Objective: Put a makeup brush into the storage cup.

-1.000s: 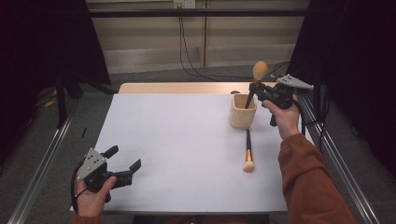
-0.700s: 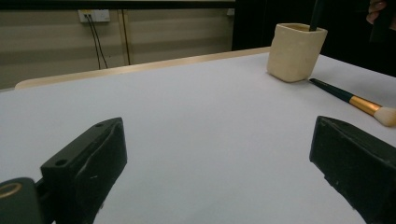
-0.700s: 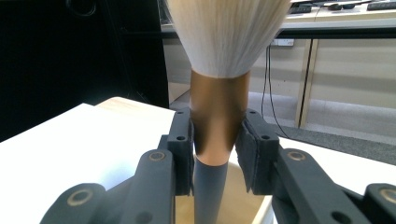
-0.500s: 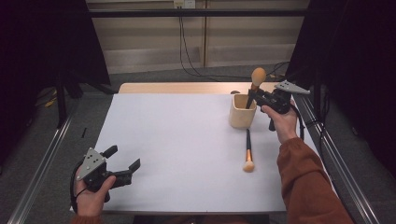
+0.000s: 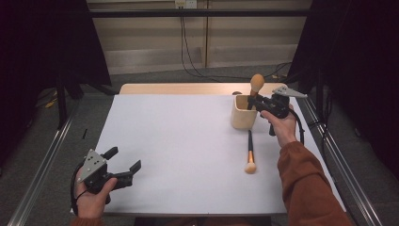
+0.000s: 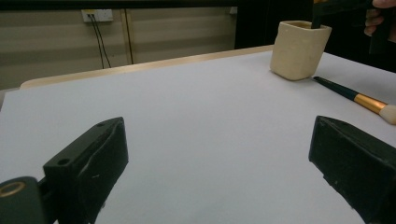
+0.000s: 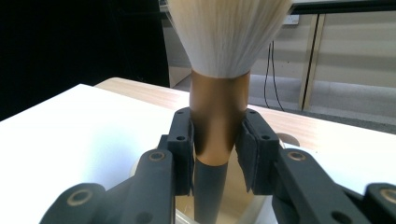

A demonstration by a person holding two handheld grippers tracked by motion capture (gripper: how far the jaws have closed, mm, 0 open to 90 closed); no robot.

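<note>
The right gripper point(image 5: 258, 100) pinched a large makeup brush point(image 7: 219, 116) by its copper ferrule, fingers point(image 7: 183, 149) pressed on either side, bristles up and the dark handle reaching down into the cream cup point(image 5: 244, 112) near the table's point(image 5: 188, 141) far right corner. The likeliest trouble seemed to be the handle catching the cup's rim or wall and tipping it, since the cup looked light and stood unsupported; an early release could also let the top-heavy brush lean and topple it. A second brush point(image 5: 249, 153) lay just in front of the cup, where a retreating hand might roll it. The right edge ran close by. The left gripper point(image 5: 124, 165), fingers spread and empty, waited at the near left, with wide bare table between.
</note>
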